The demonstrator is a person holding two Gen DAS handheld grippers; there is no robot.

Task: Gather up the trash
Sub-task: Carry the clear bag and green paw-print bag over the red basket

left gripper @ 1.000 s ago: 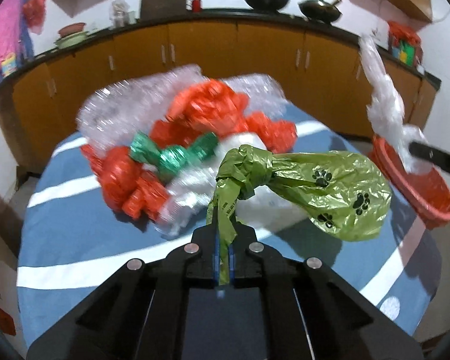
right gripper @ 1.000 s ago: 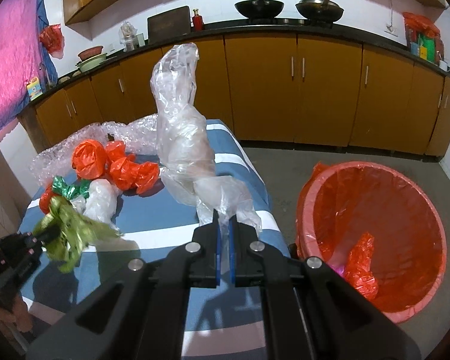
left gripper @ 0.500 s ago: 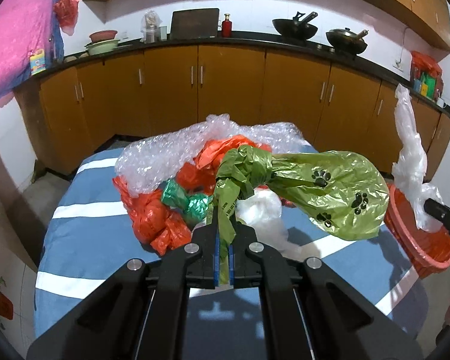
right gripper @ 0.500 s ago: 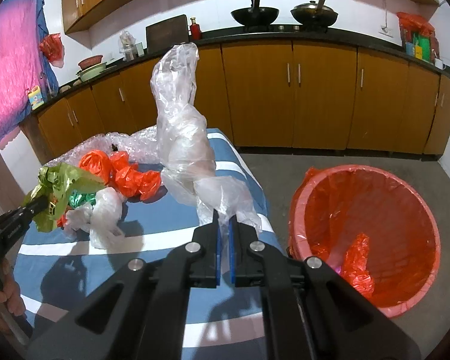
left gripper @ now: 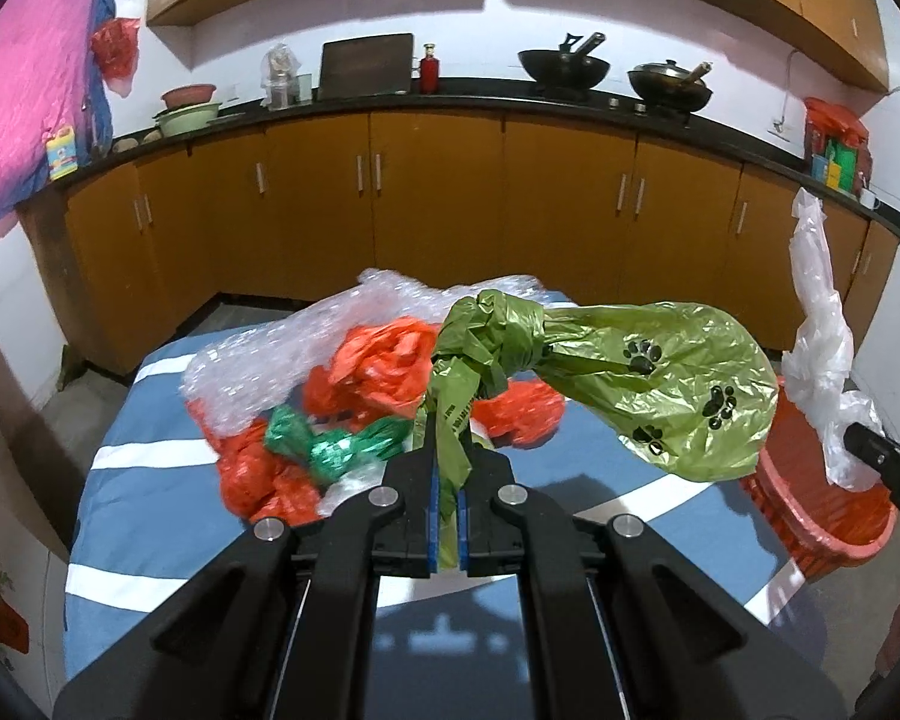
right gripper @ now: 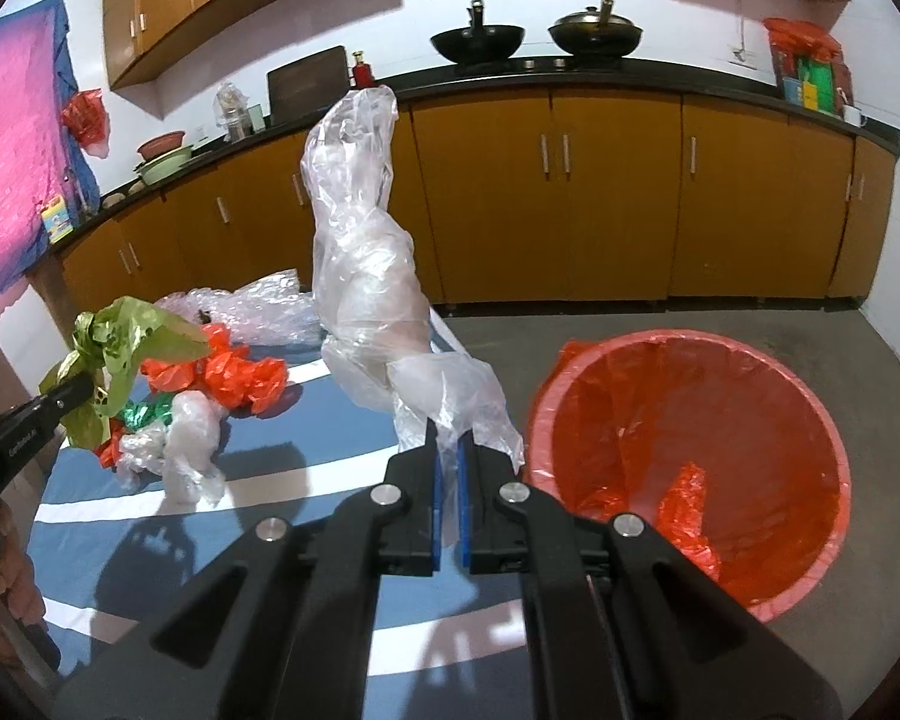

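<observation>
Left to right. The left gripper point(left gripper: 447, 468) is clamped on a thin tail of a knotted olive-green bag point(left gripper: 660, 384) printed with black paw marks; the puffed, glossy body hangs clear of the table point(left gripper: 150, 516) out to the right. The hold is on a narrow twisted strip only, so the slick film could probably slide out between the pads on a swing, or the ballooned end could brush the pile below and drag pieces along.

On the striped blue cloth lie crumpled orange-red plastic bags point(left gripper: 378, 372), a twist of metallic green foil point(left gripper: 330, 444), a sheet of bubble wrap point(left gripper: 306, 330) and a limp whitish bag point(right gripper: 186, 438); all are light, crinkly and shapeless.

The right gripper point(right gripper: 447, 468) is closed on the lower edge of a long clear plastic bag point(right gripper: 360, 228) that stands up as a wrinkled, translucent column. Being top-heavy and soft, it may flop sideways and land outside the bin.

The round red bin point(right gripper: 690, 480), lined with thin red film, sits on the floor just beside the table, with one orange scrap point(right gripper: 684, 498) inside. The loose liner could snag a descending gripper.
</observation>
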